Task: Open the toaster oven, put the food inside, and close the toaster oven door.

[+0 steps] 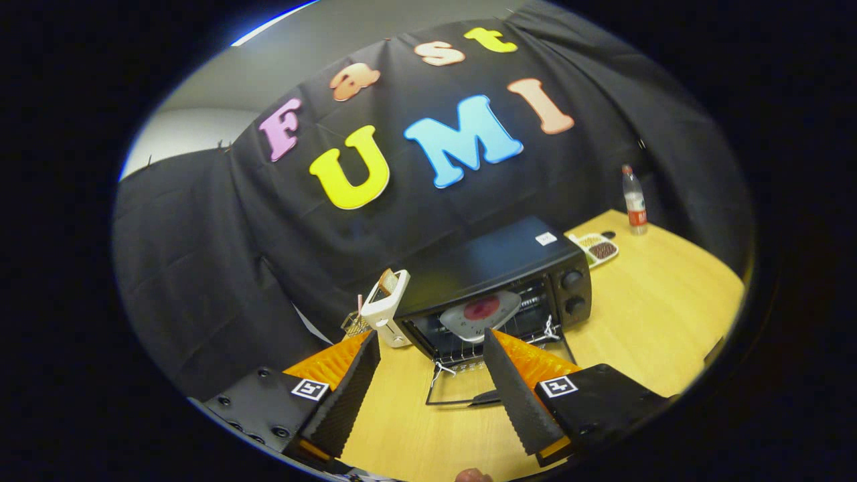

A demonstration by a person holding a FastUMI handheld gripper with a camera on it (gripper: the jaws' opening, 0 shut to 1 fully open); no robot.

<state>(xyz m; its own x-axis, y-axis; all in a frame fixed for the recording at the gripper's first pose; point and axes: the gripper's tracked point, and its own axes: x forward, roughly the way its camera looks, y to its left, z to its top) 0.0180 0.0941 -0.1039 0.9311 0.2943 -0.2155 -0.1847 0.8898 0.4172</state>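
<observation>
While the toaster oven (499, 284) stands open with the food plate (479, 314) inside, the gripper's (428, 375) 2 fingers hang apart, empty.

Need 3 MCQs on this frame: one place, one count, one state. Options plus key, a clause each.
1. Where is the grey plate with red food?
A. on the rack inside the black toaster oven
B. on the wooden table
C. between the fingers

2. How many round knobs on the oven front?
A. one
B. two
C. four

3. The oven's glass door is:
A. shut
B. off
C. folded down open

Key: 1 A, the plate rests on the wire rack. 2 B, two knobs are stacked beside the opening. 3 C, the door lies flat on the table; the gripper hangs open ahead of it.
</observation>
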